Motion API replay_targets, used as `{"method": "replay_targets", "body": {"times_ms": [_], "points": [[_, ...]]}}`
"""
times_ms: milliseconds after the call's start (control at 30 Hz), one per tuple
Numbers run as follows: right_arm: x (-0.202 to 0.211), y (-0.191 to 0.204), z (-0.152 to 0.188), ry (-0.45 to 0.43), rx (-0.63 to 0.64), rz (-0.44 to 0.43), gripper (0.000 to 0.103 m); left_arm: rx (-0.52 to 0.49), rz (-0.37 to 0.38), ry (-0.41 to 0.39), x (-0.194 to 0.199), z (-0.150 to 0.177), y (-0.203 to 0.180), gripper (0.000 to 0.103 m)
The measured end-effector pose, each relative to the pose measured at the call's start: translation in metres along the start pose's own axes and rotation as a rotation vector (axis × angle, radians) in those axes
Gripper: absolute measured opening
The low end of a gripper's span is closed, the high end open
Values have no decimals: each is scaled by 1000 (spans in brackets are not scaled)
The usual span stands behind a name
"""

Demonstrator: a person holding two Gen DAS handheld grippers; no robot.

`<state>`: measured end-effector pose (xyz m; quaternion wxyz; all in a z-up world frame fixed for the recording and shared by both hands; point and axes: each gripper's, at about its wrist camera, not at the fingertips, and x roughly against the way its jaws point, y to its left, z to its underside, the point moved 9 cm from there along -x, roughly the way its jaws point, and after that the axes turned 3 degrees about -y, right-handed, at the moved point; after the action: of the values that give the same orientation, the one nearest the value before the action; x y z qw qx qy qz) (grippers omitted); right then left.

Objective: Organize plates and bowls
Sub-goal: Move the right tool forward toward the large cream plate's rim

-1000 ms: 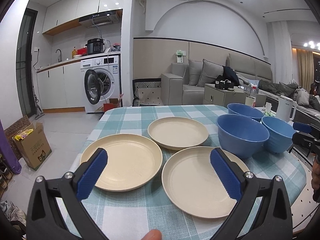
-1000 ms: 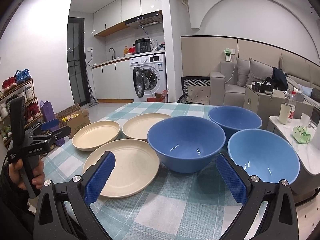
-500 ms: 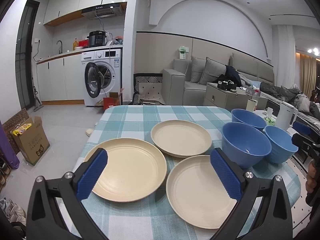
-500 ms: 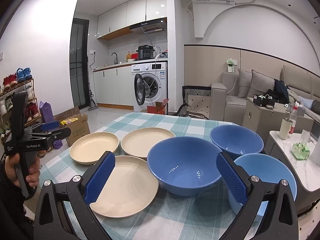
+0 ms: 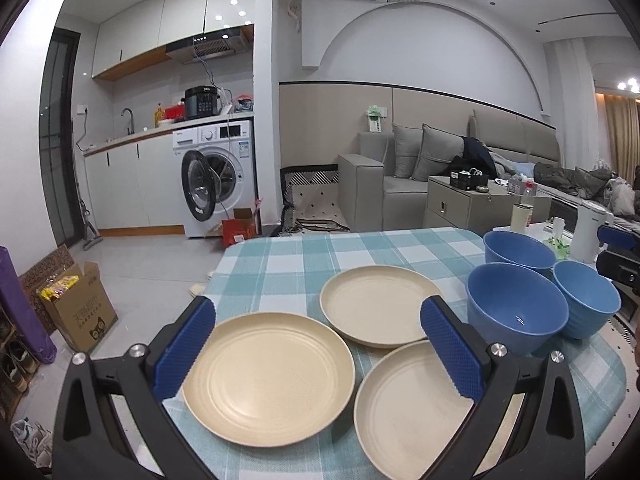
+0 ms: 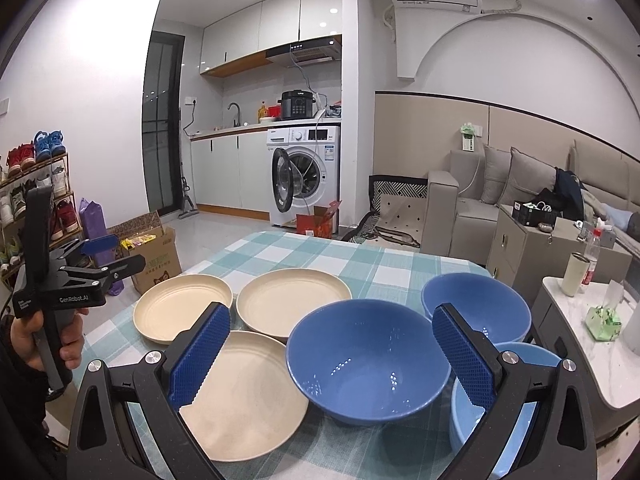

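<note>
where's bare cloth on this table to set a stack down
The far end of the checked tablecloth, beyond the far plate and far blue bowl, is bare. Nearer, three plates and three bowls crowd together, rims nearly touching, leaving only slim gaps.

Left wrist view: the near plate (image 5: pixel 404 408) is partly covered by the gripper finger (image 5: pixel 452 350). The pale blue bowl (image 6: pixel 516 364) in the right wrist view is largely hidden behind that gripper's frame. Box lettering (image 5: pixel 86 312) is too small to read.
</note>
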<state>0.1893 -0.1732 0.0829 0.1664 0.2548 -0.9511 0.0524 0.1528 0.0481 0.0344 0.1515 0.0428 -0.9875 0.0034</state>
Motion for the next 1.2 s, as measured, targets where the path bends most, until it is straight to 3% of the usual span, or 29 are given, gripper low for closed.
{"method": "replay_targets", "body": {"times_ms": [433, 833, 1200], "points": [[-42, 7, -19, 69, 53, -36, 103, -9, 8, 36, -32, -19, -2, 103], [-74, -10, -41, 130, -22, -59, 103, -42, 37, 58, -50, -29, -14, 103], [-111, -36, -49, 223, -63, -27, 103, -50, 36, 66, -71, -45, -18, 103]]}}
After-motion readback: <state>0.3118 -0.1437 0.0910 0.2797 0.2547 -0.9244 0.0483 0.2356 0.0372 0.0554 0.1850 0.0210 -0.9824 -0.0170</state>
